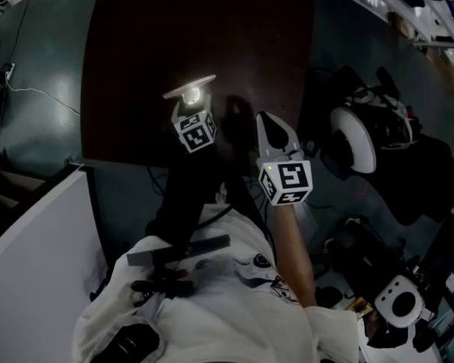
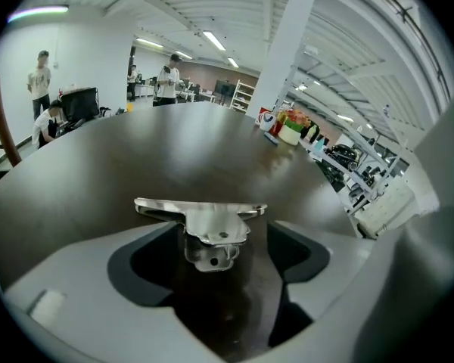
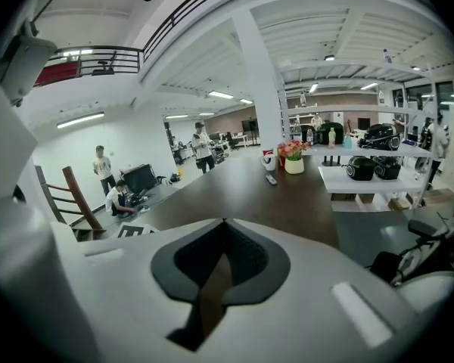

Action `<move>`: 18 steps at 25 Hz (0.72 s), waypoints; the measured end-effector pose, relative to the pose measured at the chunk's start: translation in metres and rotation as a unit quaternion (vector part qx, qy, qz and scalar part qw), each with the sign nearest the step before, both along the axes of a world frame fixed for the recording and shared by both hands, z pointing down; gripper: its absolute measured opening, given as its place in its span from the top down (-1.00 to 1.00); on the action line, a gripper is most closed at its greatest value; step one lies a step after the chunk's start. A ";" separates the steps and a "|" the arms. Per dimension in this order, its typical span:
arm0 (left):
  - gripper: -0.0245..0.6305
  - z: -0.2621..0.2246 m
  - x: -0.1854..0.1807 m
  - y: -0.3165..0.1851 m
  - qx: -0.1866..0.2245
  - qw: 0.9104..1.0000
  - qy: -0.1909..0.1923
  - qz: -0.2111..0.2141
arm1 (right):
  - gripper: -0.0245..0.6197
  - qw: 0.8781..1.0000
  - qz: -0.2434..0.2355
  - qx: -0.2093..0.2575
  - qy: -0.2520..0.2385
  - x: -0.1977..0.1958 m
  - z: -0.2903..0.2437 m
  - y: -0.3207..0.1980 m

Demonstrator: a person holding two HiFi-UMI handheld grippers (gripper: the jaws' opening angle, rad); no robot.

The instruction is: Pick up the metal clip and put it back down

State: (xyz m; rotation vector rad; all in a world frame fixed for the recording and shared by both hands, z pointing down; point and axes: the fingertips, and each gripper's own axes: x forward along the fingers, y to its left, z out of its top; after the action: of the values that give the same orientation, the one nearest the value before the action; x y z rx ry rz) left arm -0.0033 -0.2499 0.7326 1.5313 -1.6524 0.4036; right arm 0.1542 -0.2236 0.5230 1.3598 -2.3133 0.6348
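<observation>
We see the metal clip (image 1: 189,91) lying flat on the dark desk (image 1: 136,44), close to the near edge and about halfway along it. Our left gripper (image 1: 191,106) points down at it with its jaws wide apart. The clip sits between them, but they do not squeeze it. Our right gripper (image 3: 222,225) is by the same edge, further right, with its jaws closed together on nothing.

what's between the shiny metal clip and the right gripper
Only bare dark brown tabletop lies between the shiny silver metal clip and the right gripper, per the head view.
</observation>
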 end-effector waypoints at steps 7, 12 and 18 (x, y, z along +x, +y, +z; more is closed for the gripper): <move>-0.13 0.014 -0.001 -0.006 -0.027 1.000 -0.008 -0.005 | 0.92 1.000 0.012 -0.011 0.004 0.013 0.005 -0.001; -0.01 0.016 -0.003 -0.004 -0.038 0.999 -0.024 -0.008 | 0.92 1.000 0.012 -0.016 0.006 0.009 0.008 -0.004; 0.02 0.019 -0.004 -0.007 -0.047 0.998 -0.039 -0.002 | 0.92 1.000 0.004 -0.020 0.008 0.000 0.012 -0.006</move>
State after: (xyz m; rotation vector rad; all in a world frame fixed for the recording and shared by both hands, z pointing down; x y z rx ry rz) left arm -0.0072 -0.2565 0.7516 1.4583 -1.6725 0.5369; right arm 0.1546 -0.2295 0.5351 1.3508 -2.2720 0.6664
